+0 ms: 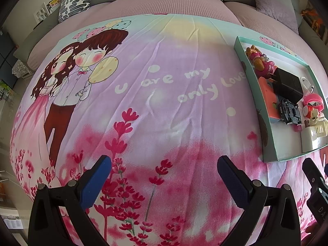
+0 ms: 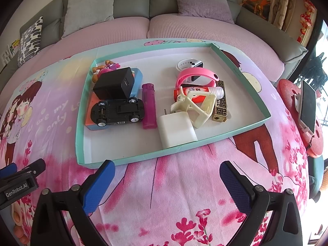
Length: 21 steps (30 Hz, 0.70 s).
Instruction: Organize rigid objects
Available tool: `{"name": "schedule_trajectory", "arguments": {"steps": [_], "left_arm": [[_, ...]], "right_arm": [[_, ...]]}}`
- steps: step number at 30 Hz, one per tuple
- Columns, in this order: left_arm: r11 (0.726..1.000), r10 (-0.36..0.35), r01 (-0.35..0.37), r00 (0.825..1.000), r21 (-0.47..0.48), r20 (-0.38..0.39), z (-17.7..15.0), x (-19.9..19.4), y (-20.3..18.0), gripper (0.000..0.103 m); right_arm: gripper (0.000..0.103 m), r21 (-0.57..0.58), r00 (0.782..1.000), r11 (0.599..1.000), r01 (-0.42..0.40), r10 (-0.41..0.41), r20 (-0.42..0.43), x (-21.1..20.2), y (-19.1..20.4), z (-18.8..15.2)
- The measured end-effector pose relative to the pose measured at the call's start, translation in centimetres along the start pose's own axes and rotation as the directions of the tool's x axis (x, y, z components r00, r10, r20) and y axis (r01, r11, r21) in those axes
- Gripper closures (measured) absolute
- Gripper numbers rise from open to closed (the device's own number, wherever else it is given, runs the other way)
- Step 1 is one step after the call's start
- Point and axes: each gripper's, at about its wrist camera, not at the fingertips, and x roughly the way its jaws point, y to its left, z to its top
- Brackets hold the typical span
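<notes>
Both tongs hover wide apart and empty over the pink cartoon-print cloth (image 1: 164,94) covering the desk: the left tongs (image 1: 164,170) face bare fabric, the right tongs (image 2: 167,175) sit just short of the shallow teal-rimmed cardboard tray (image 2: 80,123). Everything rigid is already in that tray. On its left side, a black toy car (image 2: 117,111) lies upside down, wheels up, on a flat orange-and-blue box (image 2: 92,110), with a black cube-shaped charger (image 2: 114,84) on top behind it and a pink plastic figurine (image 2: 107,67) at the far corner. A magenta lighter (image 2: 148,105) lies just beside the car. To the right (a jumbled pile) a white plug adapter (image 2: 176,131) touches a cream plastic clip (image 2: 196,106), which overlaps a red-labelled tube (image 2: 196,94), a brass patterned lighter (image 2: 220,104) and a pink wristband (image 2: 196,75).
</notes>
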Motion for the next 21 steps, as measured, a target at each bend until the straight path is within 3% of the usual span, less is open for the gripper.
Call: {"name": "schedule_trajectory", "arguments": {"steps": [21], "left_arm": [[1.0,0.0,0.0,1.0,-0.007,-0.007,0.02,0.13,-0.08,0.0]], "right_arm": [[0.0,-0.001,1.0,1.0,0.002,-0.002,-0.008,0.35,-0.02,-0.32]]}}
